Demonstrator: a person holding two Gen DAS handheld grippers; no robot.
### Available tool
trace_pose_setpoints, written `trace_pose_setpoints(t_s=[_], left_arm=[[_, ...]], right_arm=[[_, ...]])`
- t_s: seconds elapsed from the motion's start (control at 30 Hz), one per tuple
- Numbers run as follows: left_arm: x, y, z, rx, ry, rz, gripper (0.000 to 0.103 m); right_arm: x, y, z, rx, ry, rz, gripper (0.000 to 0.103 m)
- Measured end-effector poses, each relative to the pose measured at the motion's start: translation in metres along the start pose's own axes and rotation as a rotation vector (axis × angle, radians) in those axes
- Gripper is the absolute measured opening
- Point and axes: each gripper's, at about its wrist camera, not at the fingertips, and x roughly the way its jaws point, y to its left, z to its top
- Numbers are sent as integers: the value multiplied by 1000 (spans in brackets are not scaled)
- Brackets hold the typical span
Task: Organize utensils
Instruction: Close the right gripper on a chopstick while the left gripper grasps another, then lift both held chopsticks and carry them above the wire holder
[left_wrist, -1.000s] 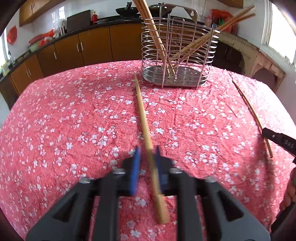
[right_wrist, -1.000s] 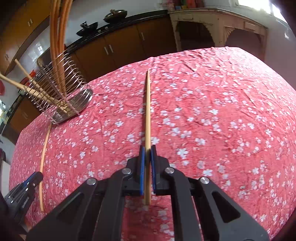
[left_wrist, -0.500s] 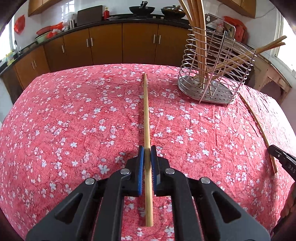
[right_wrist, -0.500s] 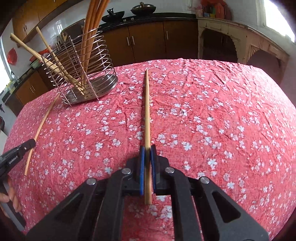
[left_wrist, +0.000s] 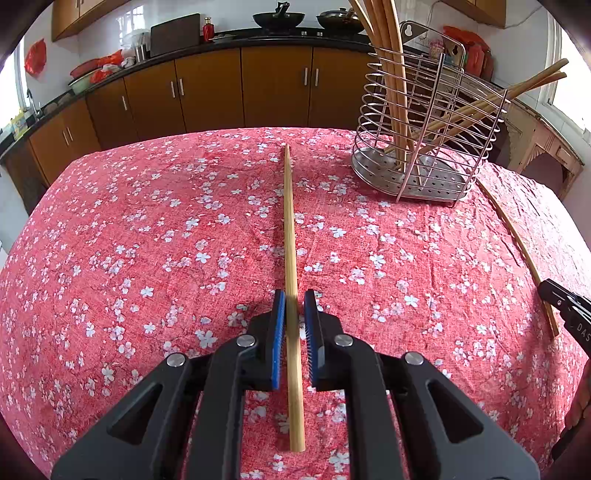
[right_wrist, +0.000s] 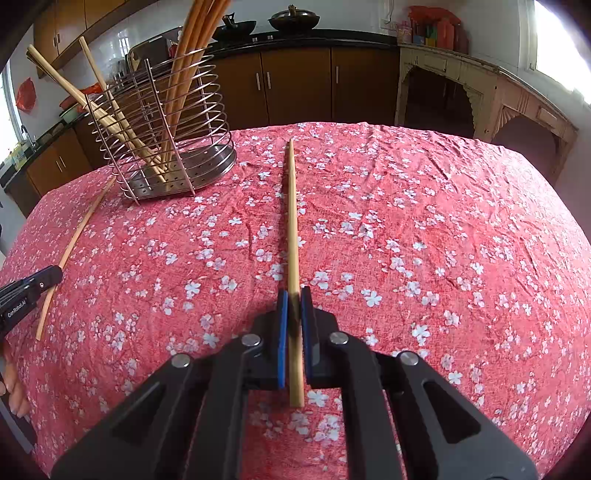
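My left gripper (left_wrist: 294, 295) is shut on a long wooden chopstick (left_wrist: 290, 236) that points forward over the red flowered tablecloth. My right gripper (right_wrist: 292, 293) is shut on another wooden chopstick (right_wrist: 293, 221). A steel wire utensil basket (left_wrist: 424, 122) holding several chopsticks stands at the far right in the left wrist view, and it also shows at the far left in the right wrist view (right_wrist: 162, 140). Each gripper's chopstick shows in the other view at the side: the right one (left_wrist: 517, 251) and the left one (right_wrist: 74, 243).
The round table's cloth (left_wrist: 147, 240) is wrinkled. Brown kitchen cabinets (left_wrist: 221, 92) and a counter with pans lie beyond the table's far edge. A pale wooden side table (right_wrist: 480, 96) stands at the back right.
The left gripper closed on its chopstick and swung it left, so the basket now sits to the right. The right gripper turned with its chopstick; the basket looms nearer on the left.
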Motion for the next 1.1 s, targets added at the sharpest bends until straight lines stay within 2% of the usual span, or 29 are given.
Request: trace_pose_setpoints(t_s=[0.23,0.6,0.87,0.93,0.97,1.1], left_arm=[[-2,13,-1,-46,-4,-56,11],[-2,12,-1,-38,-5,-48,14],[-16,2,-20,13,1,-9,13],[-19,1,-23,26,2,-5,12],[-20,0,-24,30,2,-3,7],[-25,4,-28,15,9,-15,7]], right_arm=[[1,-2,0,-3,0,-2,8],[1,-5,0,8,1,13,9],[-6,-11,-11,41,0,24,9],[-8,-12,-13,48,-1,26,8],[-8,-12,-13,54,-3,29,8],[-18,-16,-18,76,-30,41,7]])
